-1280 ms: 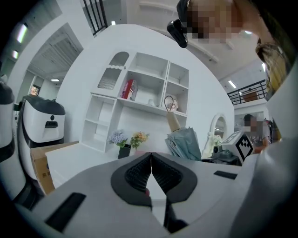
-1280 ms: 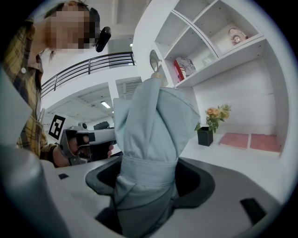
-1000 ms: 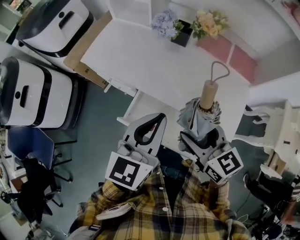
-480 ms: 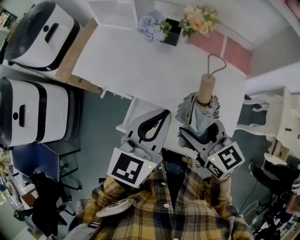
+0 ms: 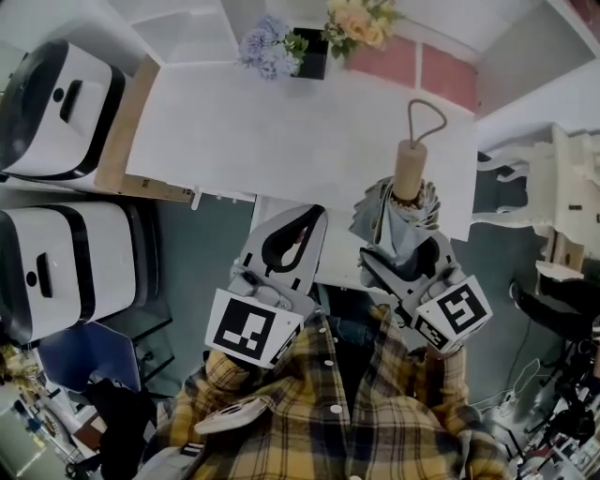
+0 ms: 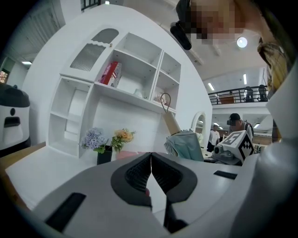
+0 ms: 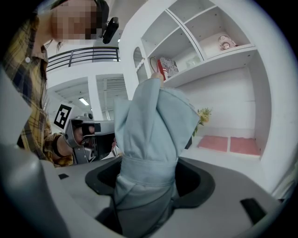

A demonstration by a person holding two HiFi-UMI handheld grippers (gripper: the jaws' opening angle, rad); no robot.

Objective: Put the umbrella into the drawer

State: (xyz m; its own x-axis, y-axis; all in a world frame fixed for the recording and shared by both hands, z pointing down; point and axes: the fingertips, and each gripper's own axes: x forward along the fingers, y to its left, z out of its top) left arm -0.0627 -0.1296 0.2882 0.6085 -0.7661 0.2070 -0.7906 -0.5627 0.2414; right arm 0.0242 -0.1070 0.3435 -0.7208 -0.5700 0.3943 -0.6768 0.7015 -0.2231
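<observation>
Over the front edge of the white table (image 5: 234, 122), in the head view, the right gripper (image 5: 400, 258) holds the umbrella (image 5: 409, 173) upright. Its pale blue cloth is bunched between the jaws, and the wooden handle with a thin loop stands above the table top. The left gripper (image 5: 311, 223) is just beside it, on the left, with its jaws pressed together and nothing between them. Under both grippers a white flat part sticks out below the table edge; it may be the drawer, but from this angle I cannot tell. At the far side of the table stand blue flowers (image 5: 266, 52) and yellow flowers (image 5: 358, 19), and two white machines (image 5: 56, 103) are on the floor at the left. In the left gripper view, the dark pads (image 6: 139, 174) of the left gripper (image 6: 151, 172) meet in one line and hold nothing. Behind them the umbrella (image 6: 184, 145) rises at the right, next to the marker cube (image 6: 238, 143) of the other gripper, with a white shelf unit (image 6: 125, 79) behind. In the right gripper view, the right gripper (image 7: 146, 186) is closed tightly around the folded cloth of the umbrella (image 7: 153, 125), which fills the gap between the jaws and stands up from them. The left gripper (image 7: 86, 132) is seen at the left, apart from the umbrella.
</observation>
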